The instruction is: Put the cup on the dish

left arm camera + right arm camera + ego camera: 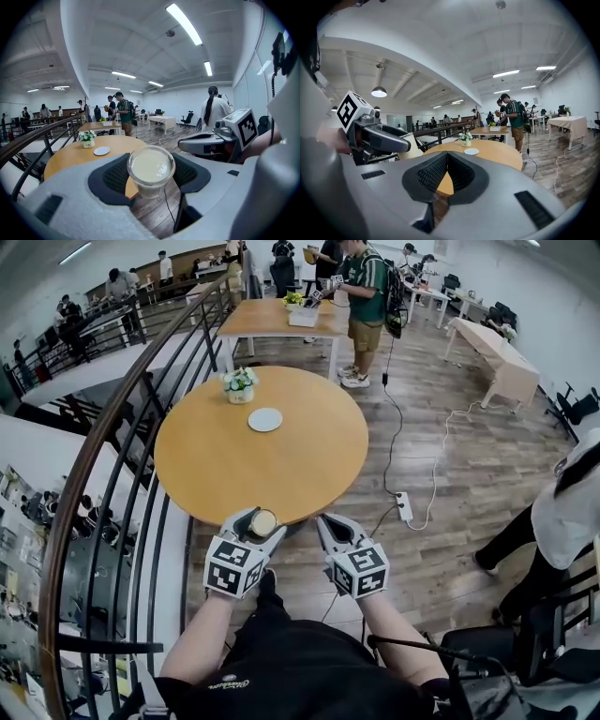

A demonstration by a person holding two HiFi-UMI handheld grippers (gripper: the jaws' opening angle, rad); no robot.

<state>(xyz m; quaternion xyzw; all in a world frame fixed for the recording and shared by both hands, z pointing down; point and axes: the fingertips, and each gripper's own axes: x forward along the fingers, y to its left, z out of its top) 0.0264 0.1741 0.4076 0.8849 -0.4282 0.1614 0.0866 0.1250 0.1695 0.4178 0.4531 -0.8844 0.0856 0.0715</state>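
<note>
Where the railing (141,427) curves along the left, the left gripper (258,521) sits just at the near edge of the round tabletop (281,474). Its jaws are clamped on the cup (151,168), one dark pad on each side of the wall just below the rim. The cup is upright, clear and thin-walled, and filled almost to the top with a pale, creamy liquid. I cannot tell whether a film seals the top or the surface is open.

It will likely feel moderately heavy for its size, and the soft plastic would buckle under a hard squeeze and push the contents up. A light, even hold on the upper wall, where the rim stiffens it, looks right. Keeping it level matters, since any tilt could spill it. The smooth wall may also slip if the hold is too loose.

Further across, the white dish (265,419) lies on the far part of the tabletop, just beside a small pot of flowers (240,385) and well apart from the cup. The placing is not yet done.

To the right, the right gripper (447,161) hangs by the same near edge, its jaws brought together with nothing between them. Beyond it, a cable (394,427) trails over the wooden floor.
</note>
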